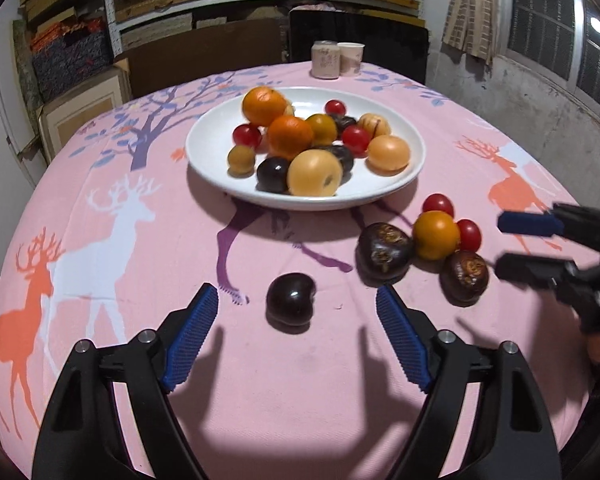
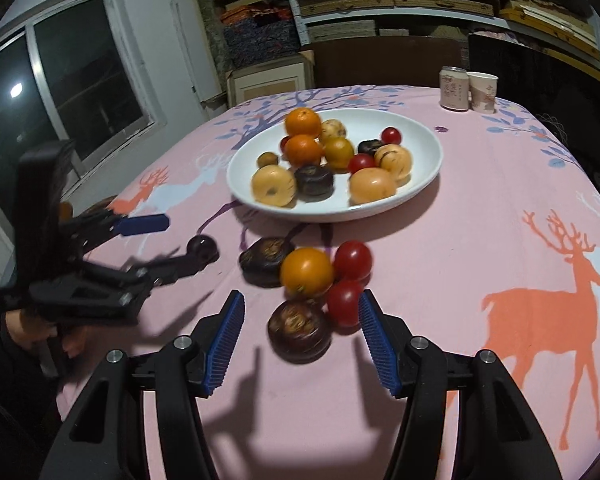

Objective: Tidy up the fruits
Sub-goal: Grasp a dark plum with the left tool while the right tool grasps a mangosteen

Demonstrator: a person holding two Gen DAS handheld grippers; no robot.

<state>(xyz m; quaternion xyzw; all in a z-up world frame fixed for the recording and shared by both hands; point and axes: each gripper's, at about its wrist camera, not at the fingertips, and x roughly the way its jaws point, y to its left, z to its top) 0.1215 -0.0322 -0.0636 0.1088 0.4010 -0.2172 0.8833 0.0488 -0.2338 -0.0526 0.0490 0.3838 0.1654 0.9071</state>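
Fruit heaped on white plate (image 1: 400, 184) mid-counter: oranges, red cherry tomatoes, yellow and dark rounds. Loose on pink deer-print cloth (image 1: 140, 280), nearer than plate: lone dark plum (image 1: 290, 300) straight ahead of left gripper (image 1: 298, 300), jaws spread wide, empty, plum not touched. To its right, tight cluster: two brown water chestnuts (image 2: 300, 330), orange tomato (image 2: 306, 272), two red tomatoes (image 2: 352, 260). Right gripper (image 2: 300, 312) open, bracketing nearest chestnut, without contact. Can (image 2: 454, 88) and paper cup (image 2: 483, 92) at far edge.
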